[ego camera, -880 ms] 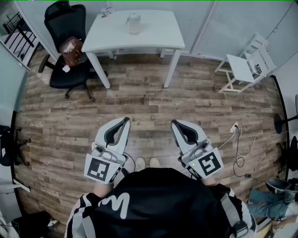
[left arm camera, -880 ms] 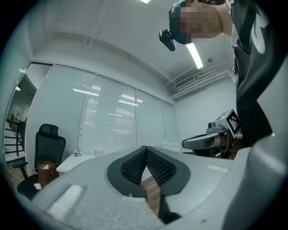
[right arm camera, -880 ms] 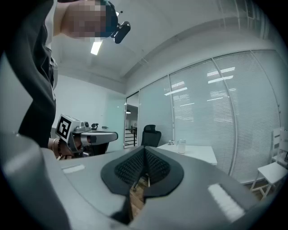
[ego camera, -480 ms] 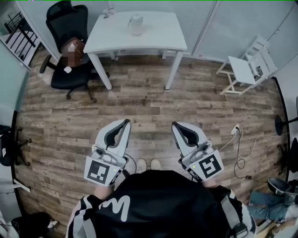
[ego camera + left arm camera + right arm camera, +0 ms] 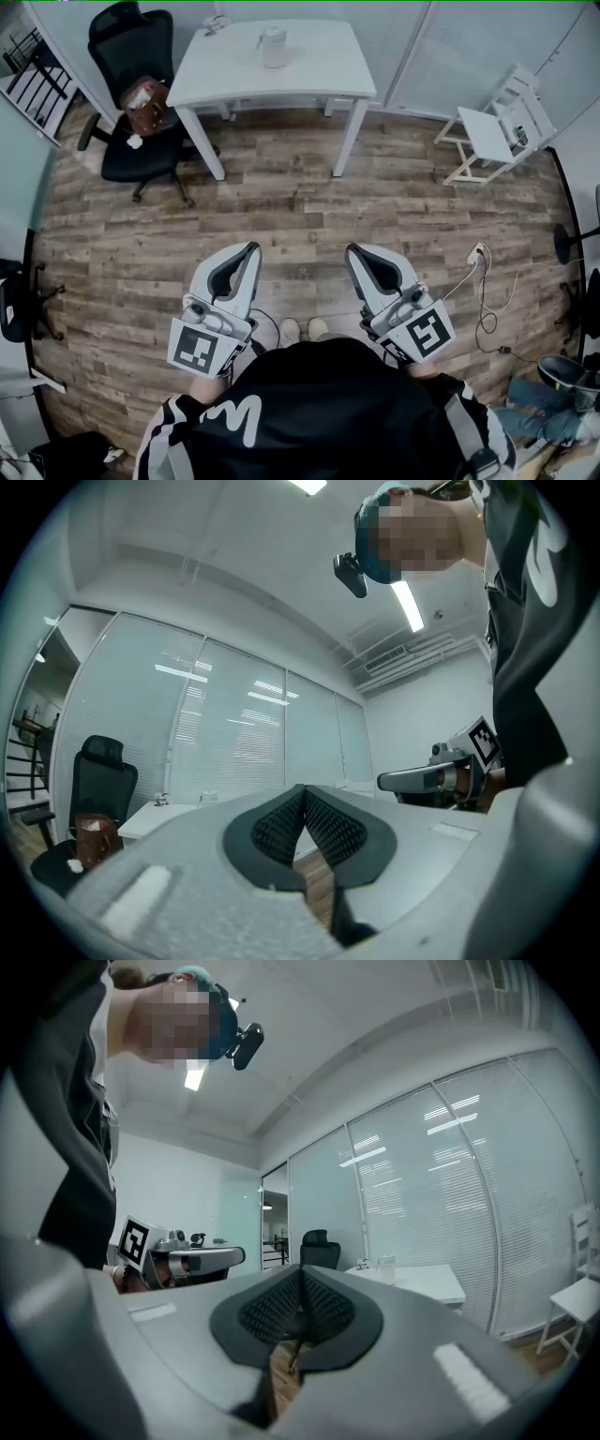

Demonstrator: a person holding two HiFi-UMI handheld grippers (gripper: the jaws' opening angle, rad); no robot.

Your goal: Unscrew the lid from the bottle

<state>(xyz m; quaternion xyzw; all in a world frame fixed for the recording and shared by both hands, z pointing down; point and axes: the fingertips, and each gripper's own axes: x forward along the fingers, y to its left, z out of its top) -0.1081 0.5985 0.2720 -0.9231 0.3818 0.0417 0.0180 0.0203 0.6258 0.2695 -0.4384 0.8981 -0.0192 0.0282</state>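
A clear bottle with a lid (image 5: 273,46) stands upright on the white table (image 5: 309,67) at the far end of the room; it also shows small in the right gripper view as the bottle (image 5: 385,1265). My left gripper (image 5: 249,248) and right gripper (image 5: 352,251) are held low, close to the person's body, over the wooden floor and far from the table. Both are shut with nothing between the pads, as the left gripper (image 5: 303,794) and the right gripper (image 5: 301,1279) show in their own views.
A black office chair (image 5: 136,89) with a brown bag on its seat stands left of the table. A white folding chair (image 5: 497,131) is at the right wall. Cables and a socket (image 5: 478,258) lie on the floor at right.
The view has shifted slightly; both grippers sit a touch lower in the head view. Jaws stay shut.
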